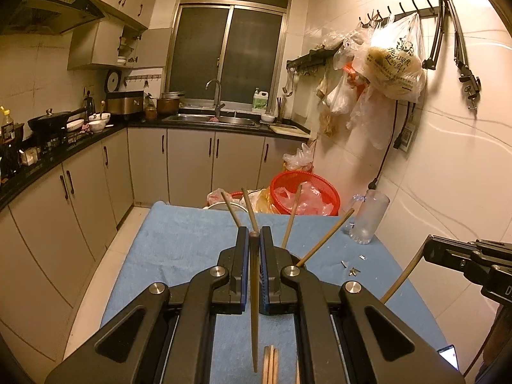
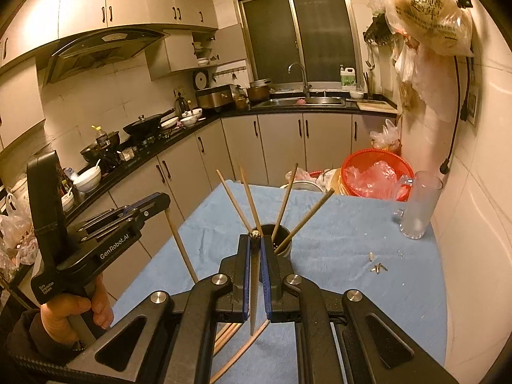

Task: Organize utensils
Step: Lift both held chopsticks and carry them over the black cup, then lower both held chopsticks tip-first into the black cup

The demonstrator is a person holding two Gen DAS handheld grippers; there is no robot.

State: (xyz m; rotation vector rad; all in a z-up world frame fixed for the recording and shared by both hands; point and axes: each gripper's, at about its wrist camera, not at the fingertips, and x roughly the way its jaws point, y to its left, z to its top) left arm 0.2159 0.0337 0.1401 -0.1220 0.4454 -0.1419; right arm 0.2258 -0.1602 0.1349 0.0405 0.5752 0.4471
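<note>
In the left wrist view my left gripper point(image 1: 254, 233) is shut on a dark chopstick point(image 1: 254, 304) that hangs down from its tips. Several chopsticks point(image 1: 326, 236) fan up behind it; their holder is mostly hidden. In the right wrist view my right gripper point(image 2: 255, 235) is shut on another chopstick point(image 2: 253, 288), just in front of the black holder cup point(image 2: 283, 240) with several chopsticks point(image 2: 307, 217) in it. The left gripper point(image 2: 166, 206) is also seen at left, holding its chopstick point(image 2: 182, 249). Loose chopsticks point(image 2: 230, 336) lie on the blue cloth point(image 2: 336, 272) below.
A frosted glass mug point(image 2: 419, 204) stands at the table's right edge by the tiled wall, with small scraps point(image 2: 379, 268) near it. A red basket point(image 2: 374, 176) with plastic bags sits beyond the table's far edge. Kitchen cabinets run along the left and back.
</note>
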